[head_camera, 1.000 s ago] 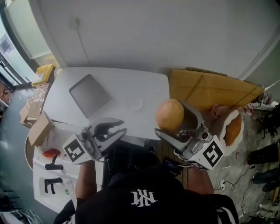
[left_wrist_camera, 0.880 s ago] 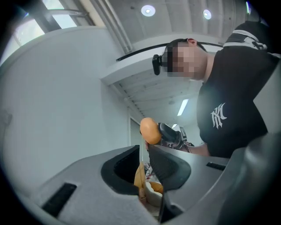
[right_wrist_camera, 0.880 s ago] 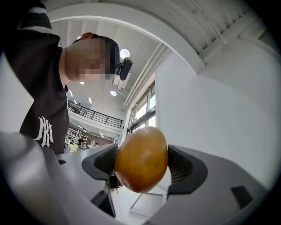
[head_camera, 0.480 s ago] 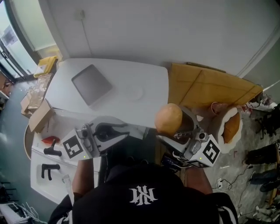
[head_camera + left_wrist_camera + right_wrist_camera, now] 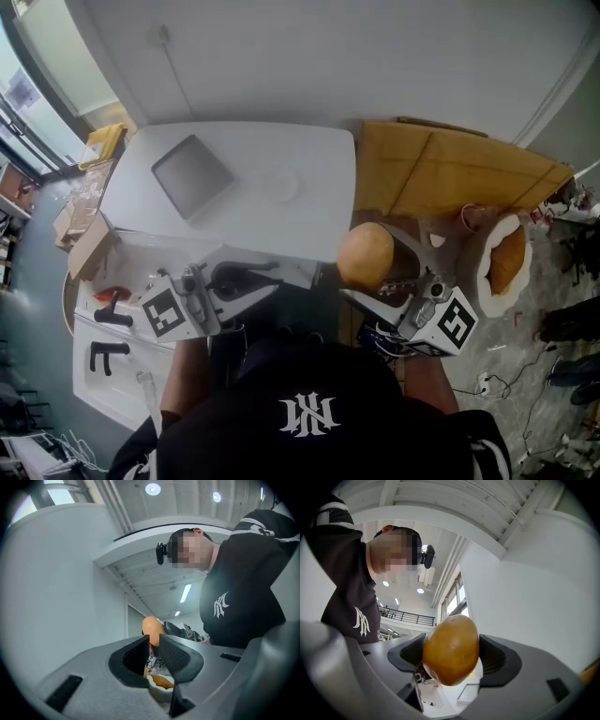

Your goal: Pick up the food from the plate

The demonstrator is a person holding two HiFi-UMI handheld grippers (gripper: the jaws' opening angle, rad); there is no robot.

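Clamping a round golden-brown bun (image 5: 451,648) between its jaws, the right hand-held gripper (image 5: 382,277) holds it aloft beside the white counter (image 5: 281,187), apart from the white scalloped plate (image 5: 480,281). The left hand-held gripper (image 5: 154,649) is empty, its jaws almost together.

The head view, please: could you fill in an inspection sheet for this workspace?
Surface: white table, mostly bare, with a grey tray on it.
Job's things: one bread roll lifted; another roll lies on the white scalloped plate at the right, off the table.
Clutter: cardboard boxes and black tools at the left.
Grippers: right gripper clamped on the bread roll; left gripper has its jaws almost together, nothing between them.
Cables: loose cable on the floor, lower right.
Surroundings: flattened cardboard by the white wall; windows at the left.
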